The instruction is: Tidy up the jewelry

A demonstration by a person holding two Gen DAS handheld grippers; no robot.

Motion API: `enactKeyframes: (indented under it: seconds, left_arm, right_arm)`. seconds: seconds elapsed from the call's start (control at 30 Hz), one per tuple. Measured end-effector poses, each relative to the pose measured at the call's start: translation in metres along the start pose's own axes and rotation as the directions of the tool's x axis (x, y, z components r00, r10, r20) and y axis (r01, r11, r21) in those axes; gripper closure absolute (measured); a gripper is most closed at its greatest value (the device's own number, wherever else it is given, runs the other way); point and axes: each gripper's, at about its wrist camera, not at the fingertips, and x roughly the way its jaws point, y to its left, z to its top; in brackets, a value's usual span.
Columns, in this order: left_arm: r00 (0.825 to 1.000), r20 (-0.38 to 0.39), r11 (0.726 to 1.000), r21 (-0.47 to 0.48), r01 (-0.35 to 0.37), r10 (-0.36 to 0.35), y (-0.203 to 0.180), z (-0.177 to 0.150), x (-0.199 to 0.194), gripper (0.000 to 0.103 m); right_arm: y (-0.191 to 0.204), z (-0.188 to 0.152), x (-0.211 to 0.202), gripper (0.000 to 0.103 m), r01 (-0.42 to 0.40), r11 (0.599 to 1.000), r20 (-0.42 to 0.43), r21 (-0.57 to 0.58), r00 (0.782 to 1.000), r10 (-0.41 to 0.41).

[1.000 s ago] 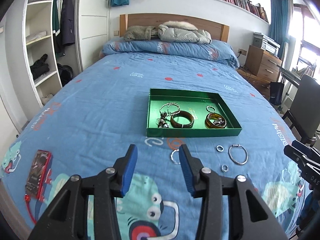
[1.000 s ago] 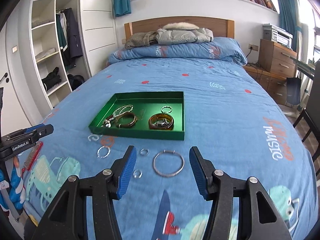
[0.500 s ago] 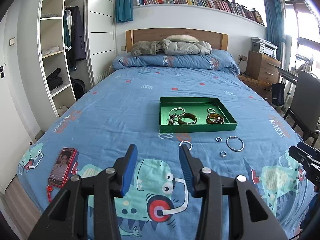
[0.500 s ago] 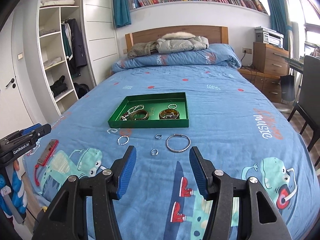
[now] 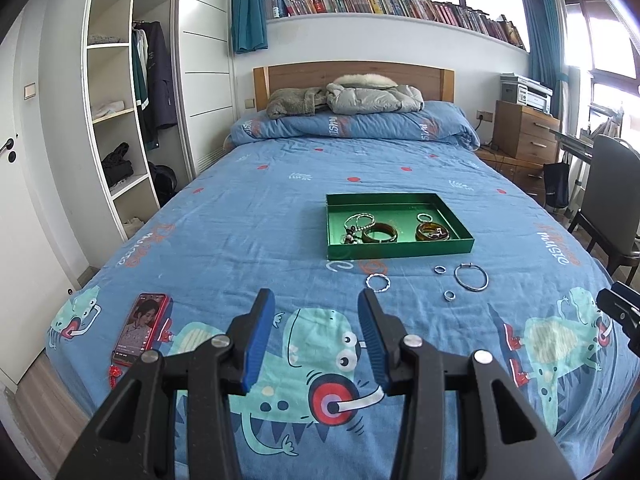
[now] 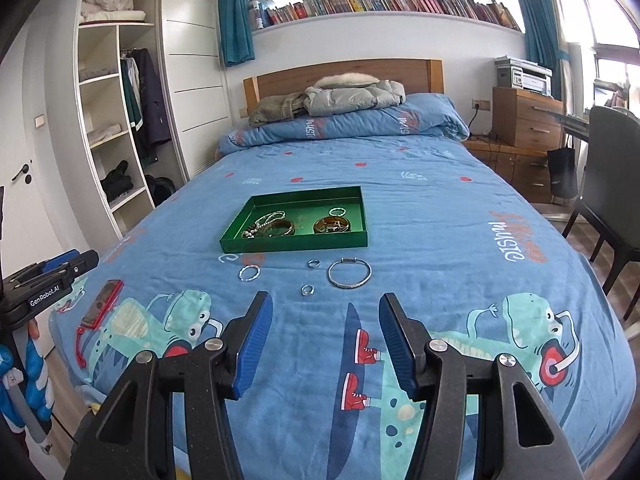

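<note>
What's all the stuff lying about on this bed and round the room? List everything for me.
green tray: one, mid-bed, holding bracelets and beads
large silver bangle: one, on cover in front of tray
small twisted silver bangle: one, left of it
silver rings: two, between the bangles
phone: one, red case, bed's near left corner
jackets: two, grey, on pillow
books: a row, shelf above headboard
printer: one, white, on wooden drawers
chair: one, grey, right
left hand-held gripper: black, blue pads, open
right hand-held gripper: same, open
</note>
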Motion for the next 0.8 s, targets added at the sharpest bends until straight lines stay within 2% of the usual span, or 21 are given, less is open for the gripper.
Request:
enactKeyframes:
  seconds: [0.33, 0.53, 0.8]
  left_arm:
    - [1.0, -0.012, 1.0, -0.025, -0.014, 0.013, 0.022, -0.017, 0.014, 0.062]
    - [0.995, -0.09, 0.999, -0.009, -0.05, 0.049, 0.045, -0.024, 0.032, 0.062]
    - [0.994, -0.085, 0.998, 0.001, -0.065, 0.065, 0.051, -0.019, 0.034, 0.062]
  right_arm:
    - [-0.022, -0.012, -0.003, 0.048, 0.044, 0.998, -0.005, 0.036, 0.999, -0.044]
    - [-0.039, -0.016, -0.001, 0.048, 0.072, 0.995, -0.003, 0.068, 0.997, -0.072]
    - [-0.061, -0.016, 0.002, 0.048, 0.082, 0.989, 0.008, 0.12, 0.996, -0.084]
